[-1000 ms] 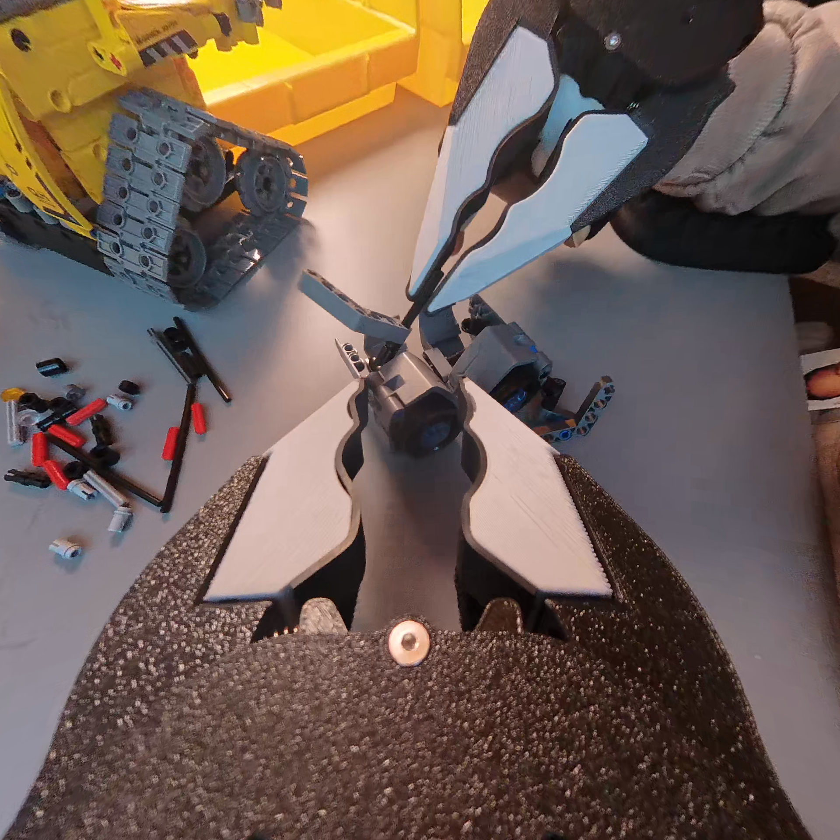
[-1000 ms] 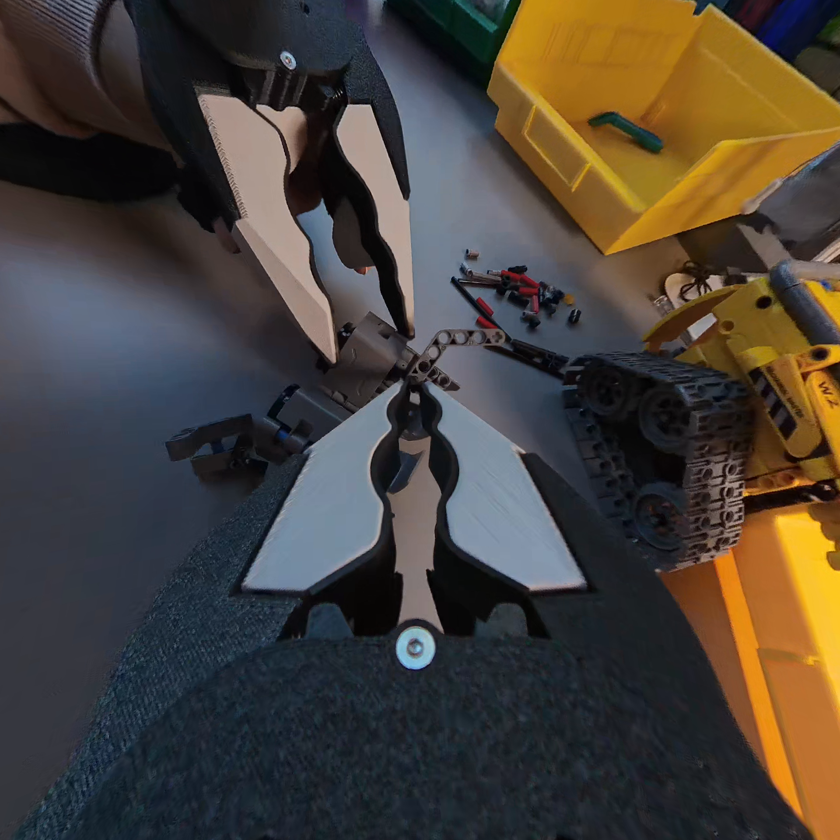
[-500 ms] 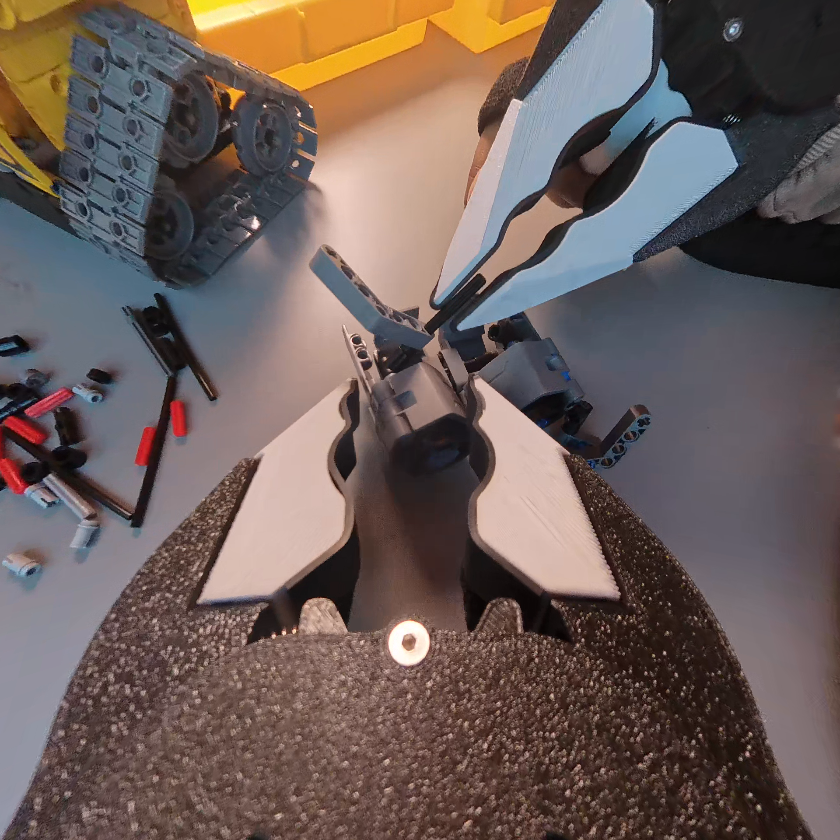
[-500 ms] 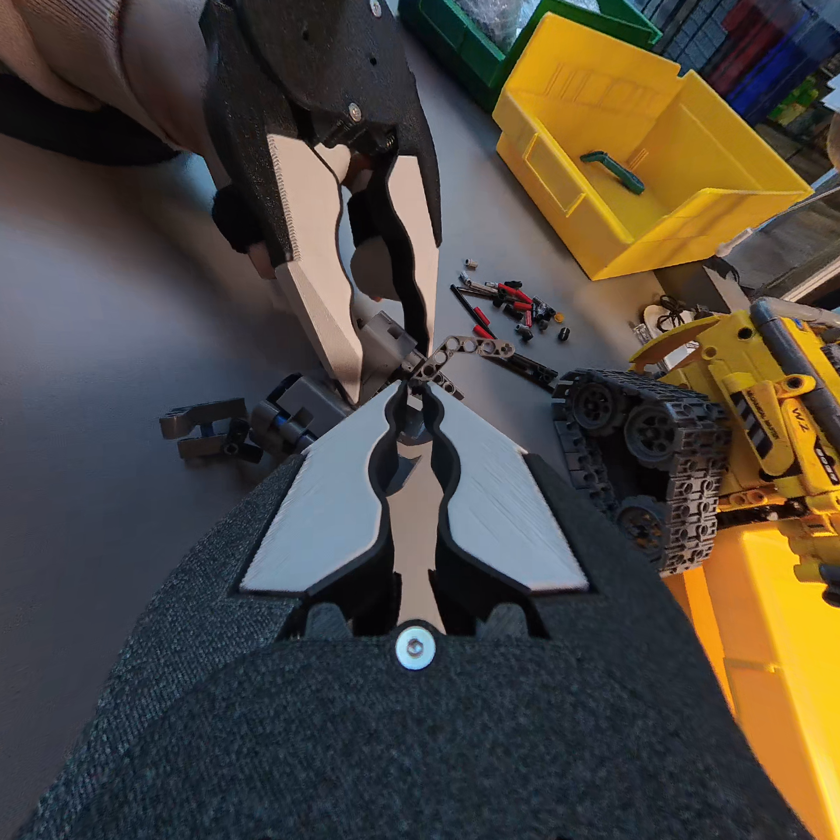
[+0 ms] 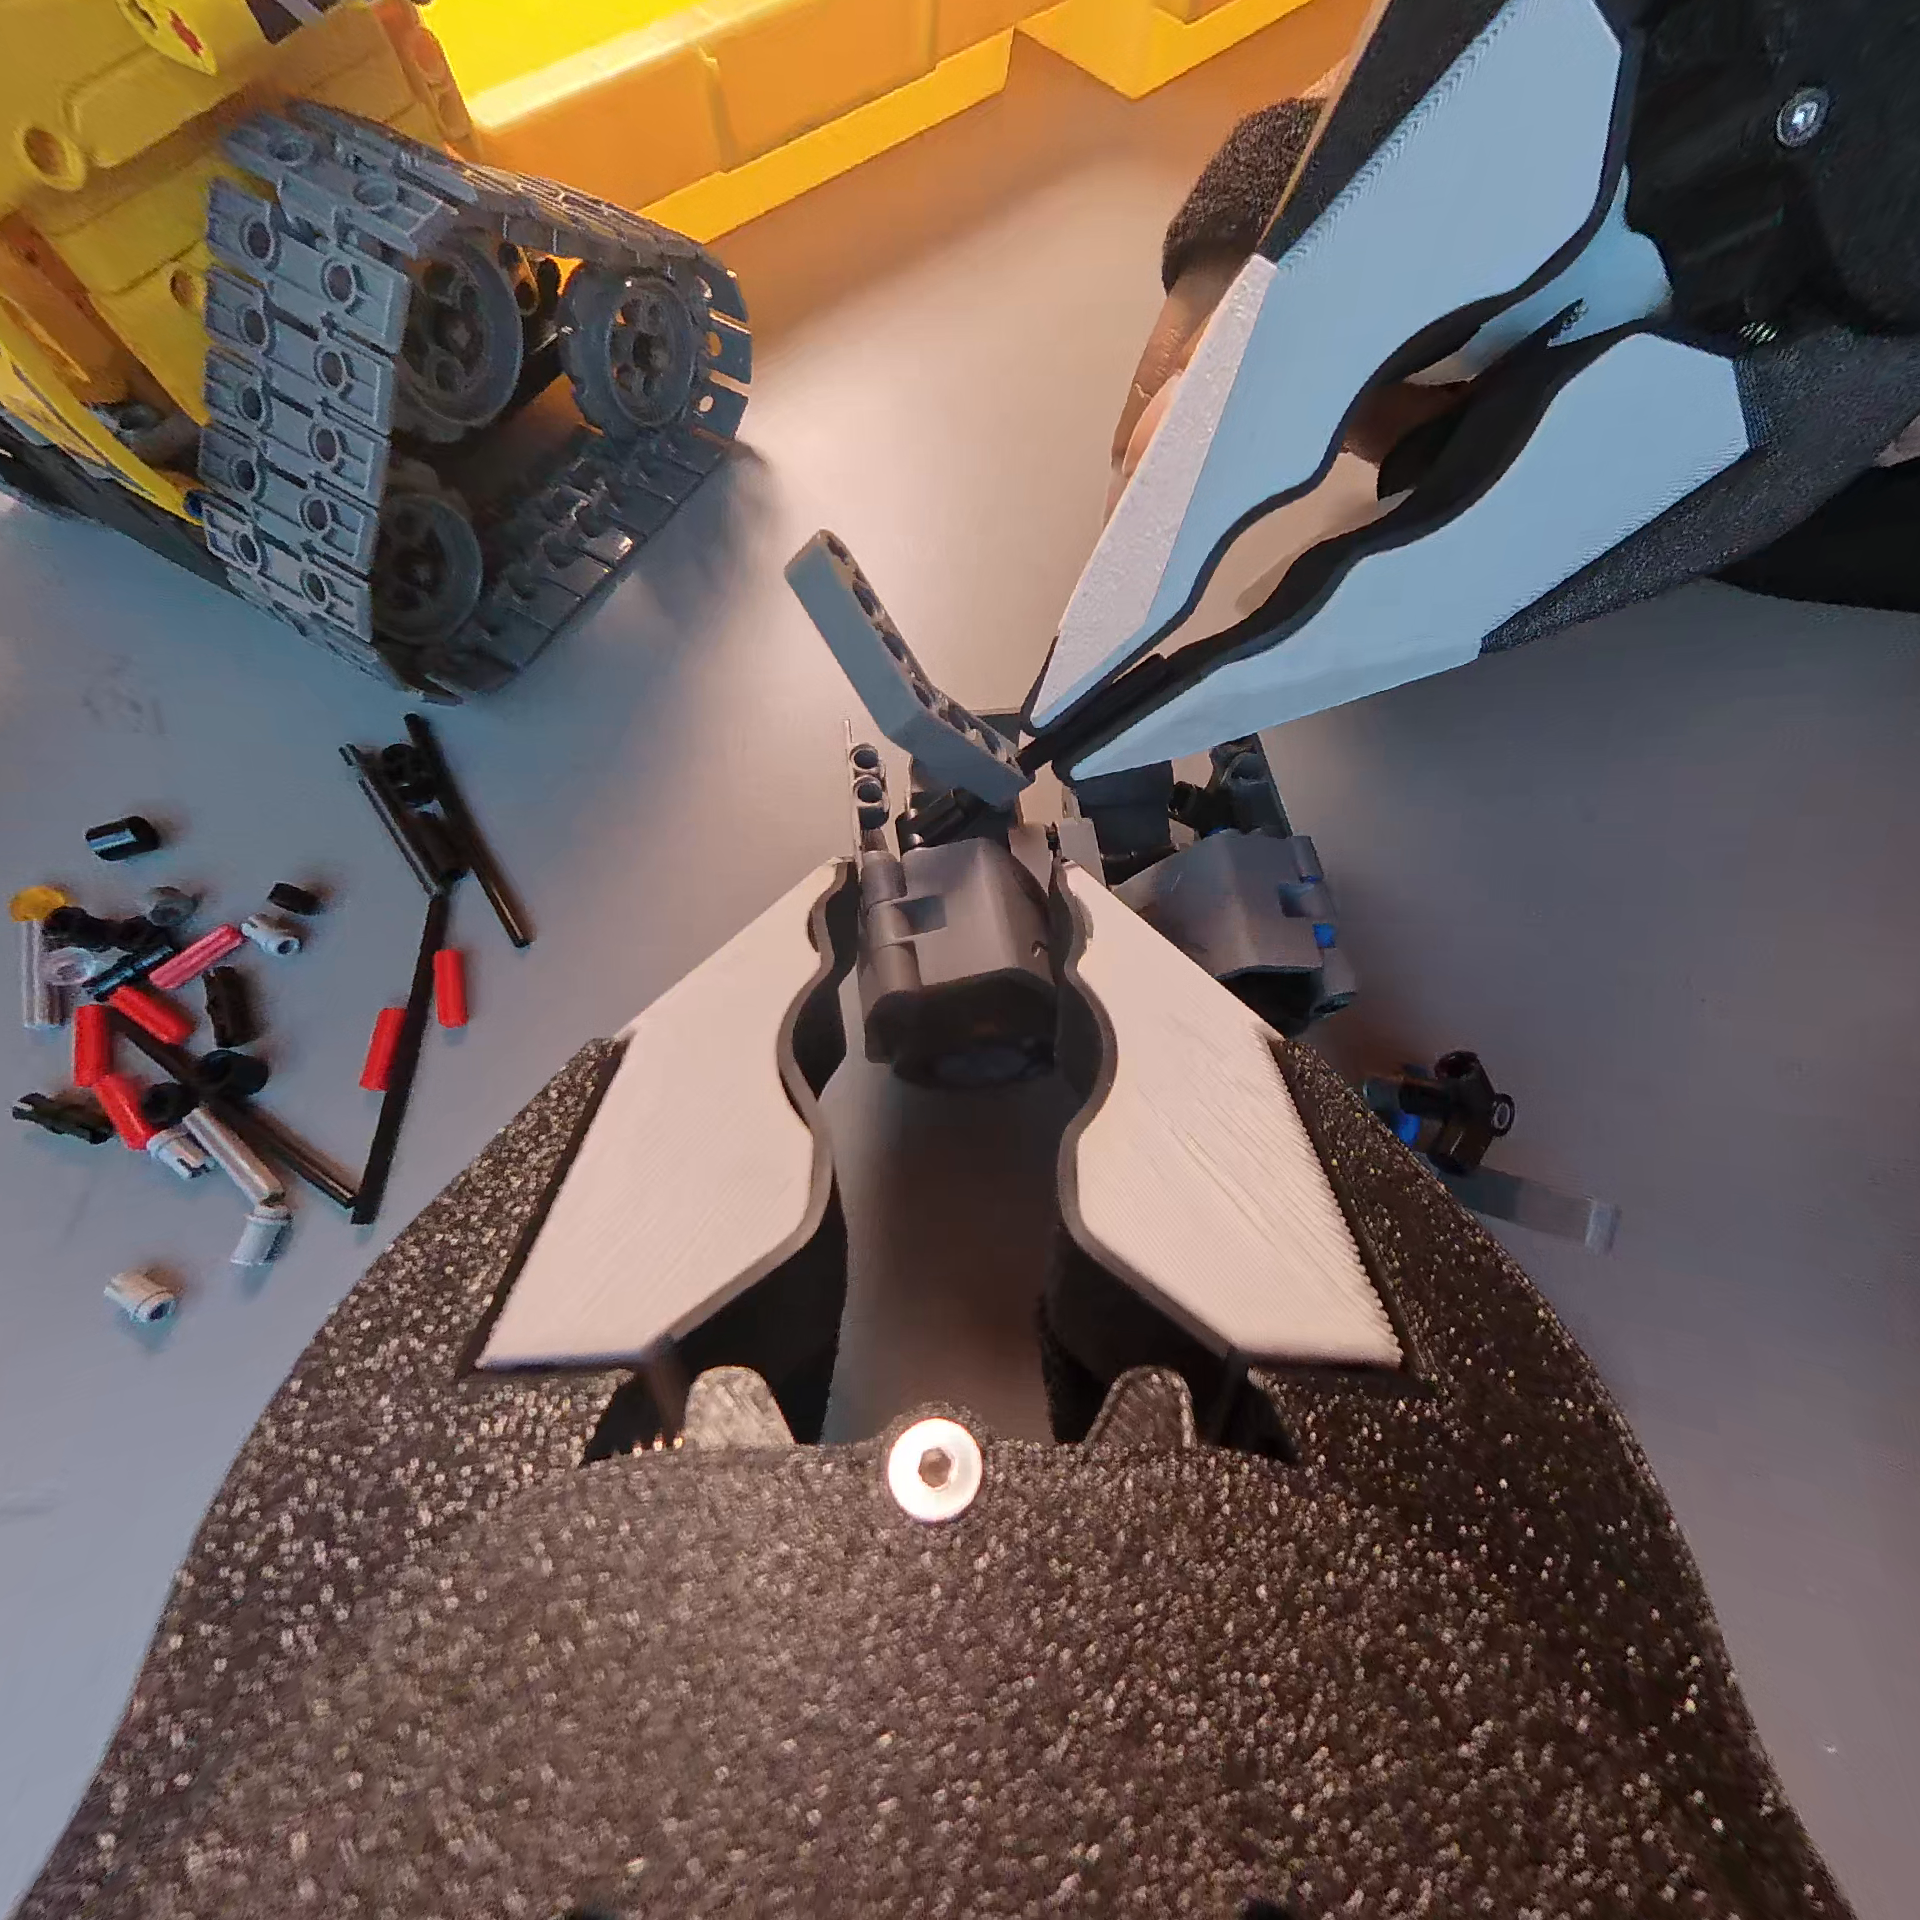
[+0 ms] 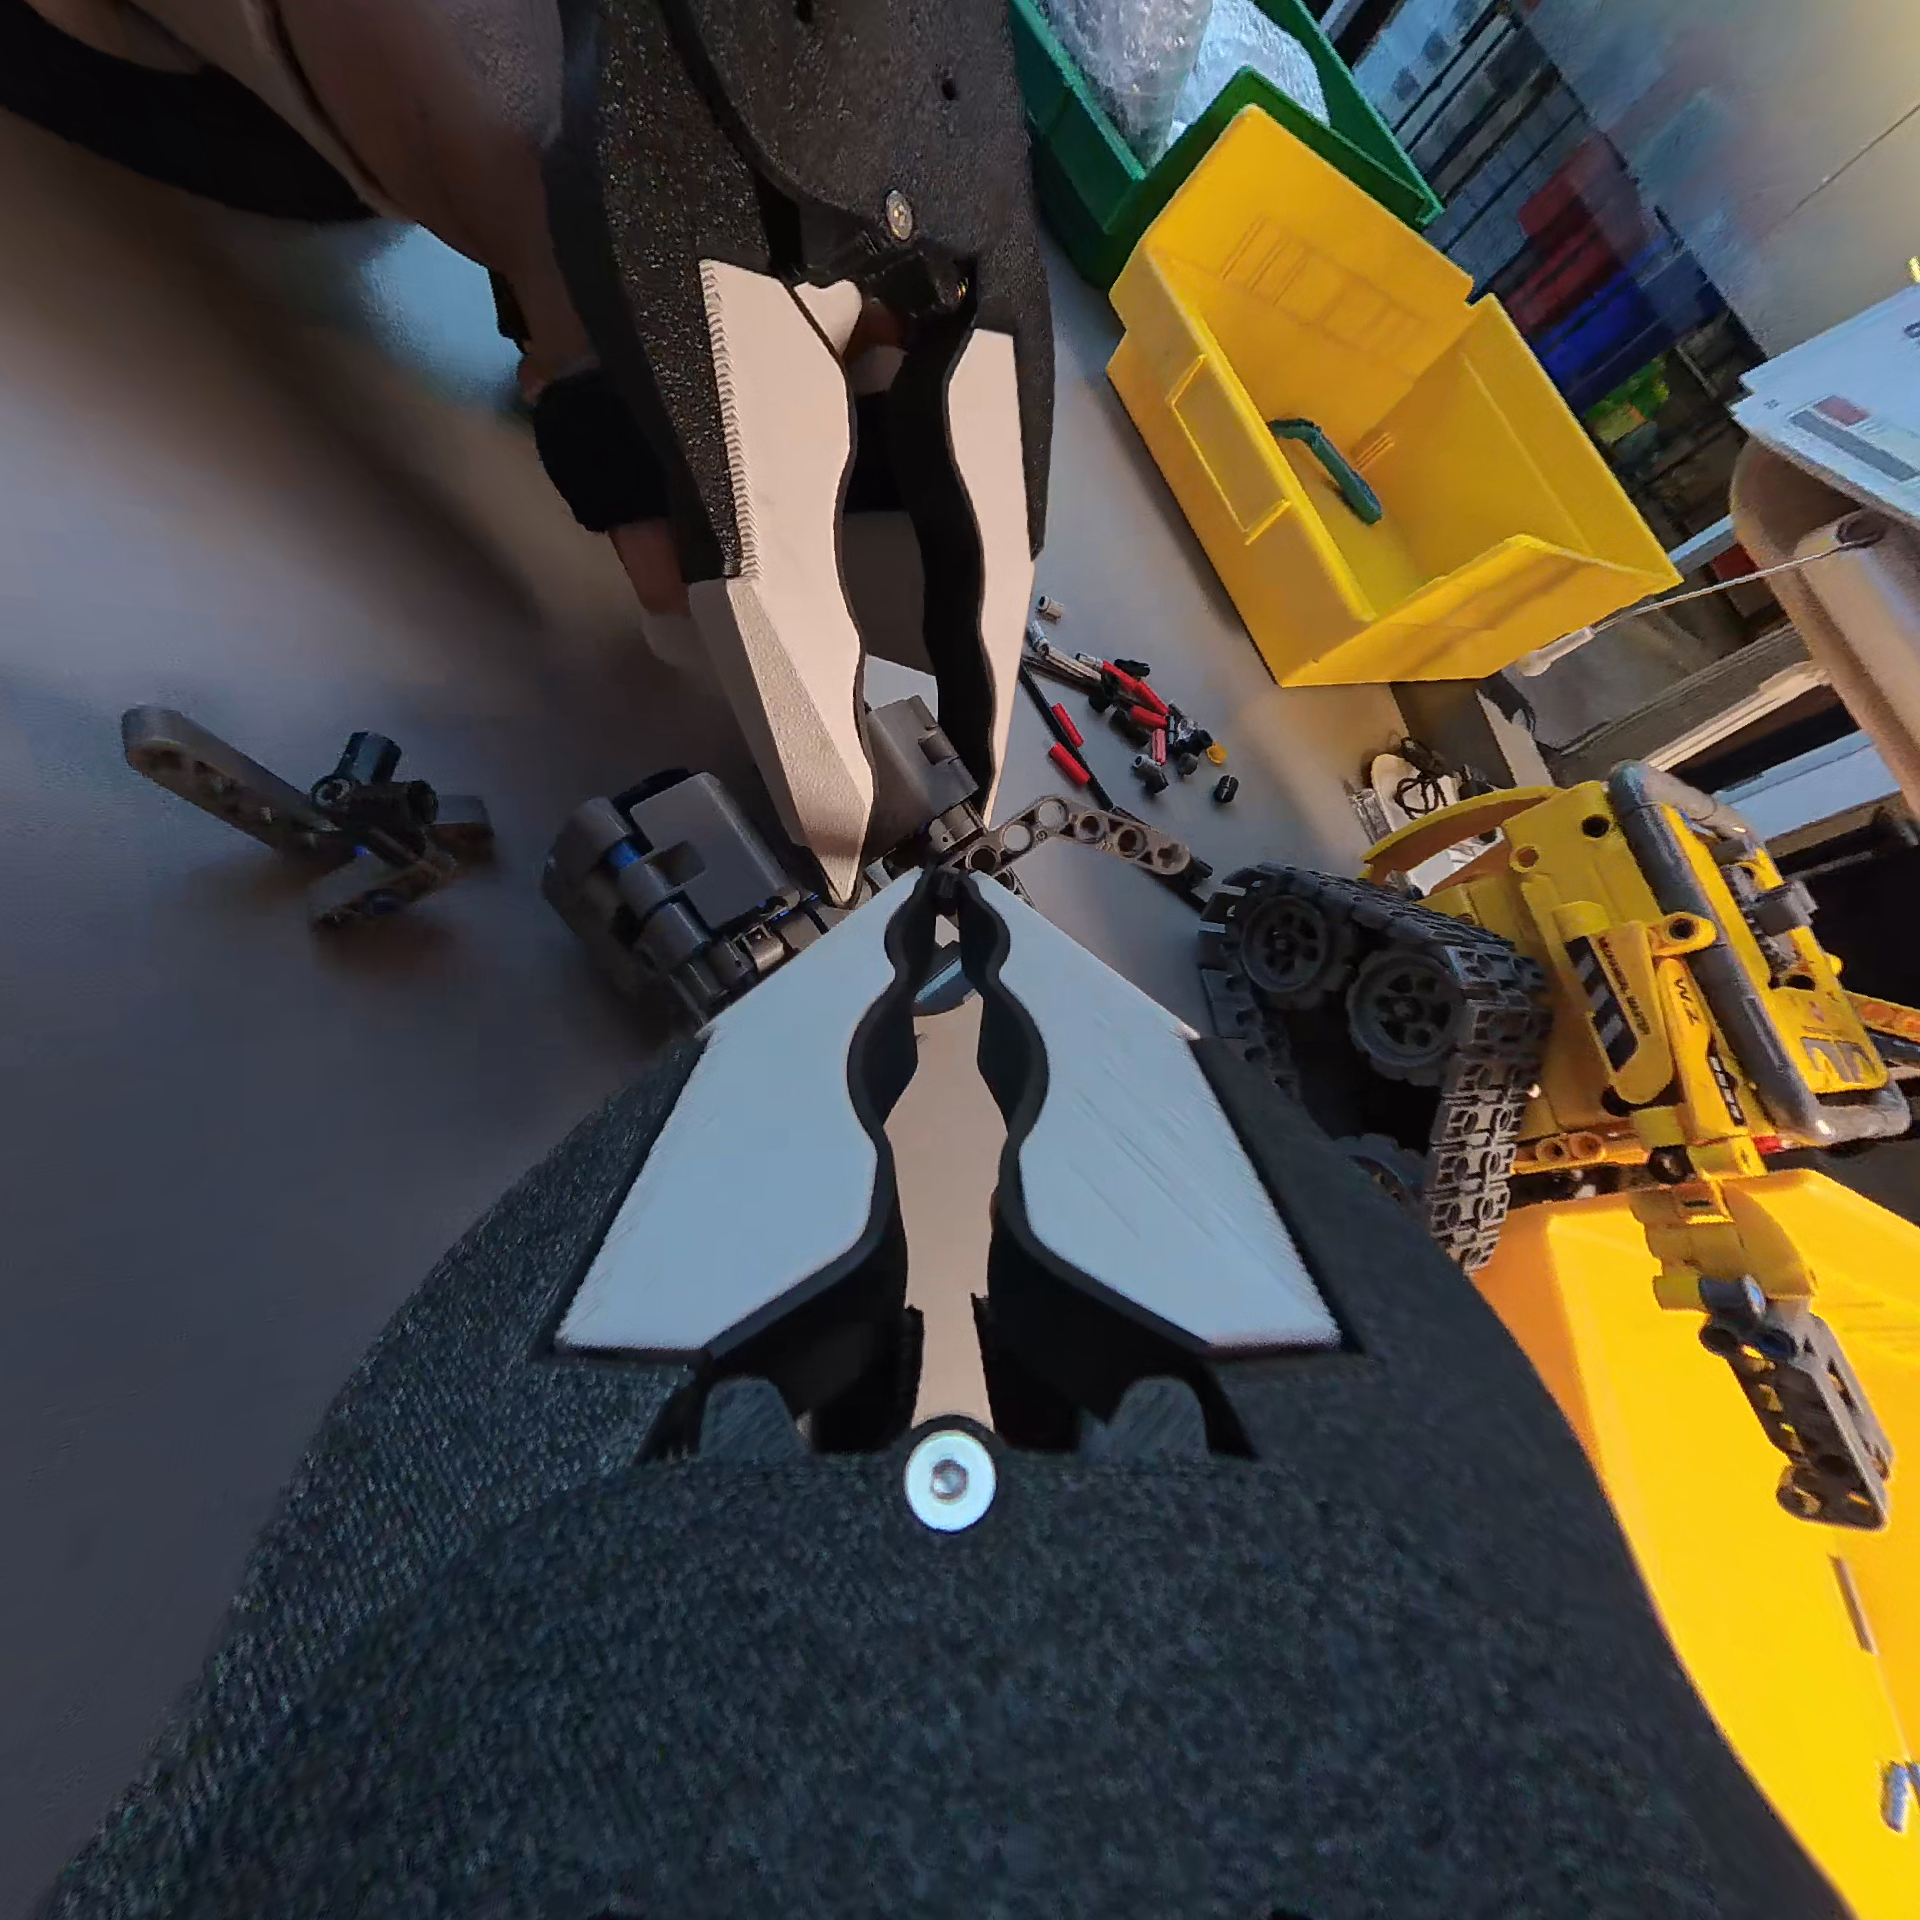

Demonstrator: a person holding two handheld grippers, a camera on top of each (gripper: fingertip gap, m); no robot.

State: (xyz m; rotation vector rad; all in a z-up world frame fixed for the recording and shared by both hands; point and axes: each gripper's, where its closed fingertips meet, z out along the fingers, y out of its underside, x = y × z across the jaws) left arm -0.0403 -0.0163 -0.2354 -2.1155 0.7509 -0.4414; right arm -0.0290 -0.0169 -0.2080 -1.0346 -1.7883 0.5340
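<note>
Left gripper [image 5: 956, 914]: clamped around a grey motor block [image 5: 961, 956] just above the surface [image 5: 1558, 935]. Right gripper [image 6: 948, 883]: nearly shut, pinching a black pin at the bent grey beam [image 6: 1081, 826]. Yellow bin [image 6: 1382, 436]: held one green piece [image 6: 1335, 468]. Tracked yellow vehicle [image 5: 312, 416]: cut off at frame edge. Loose pins [image 5: 156, 1039]: too small to sort. Green bin [image 6: 1132, 177]: seen only from the right wrist.

Small printed stickers on the yellow tracked toy vehicle [image 6: 1621, 1029], printed sheet [image 6: 1860, 426] at right edge
</note>
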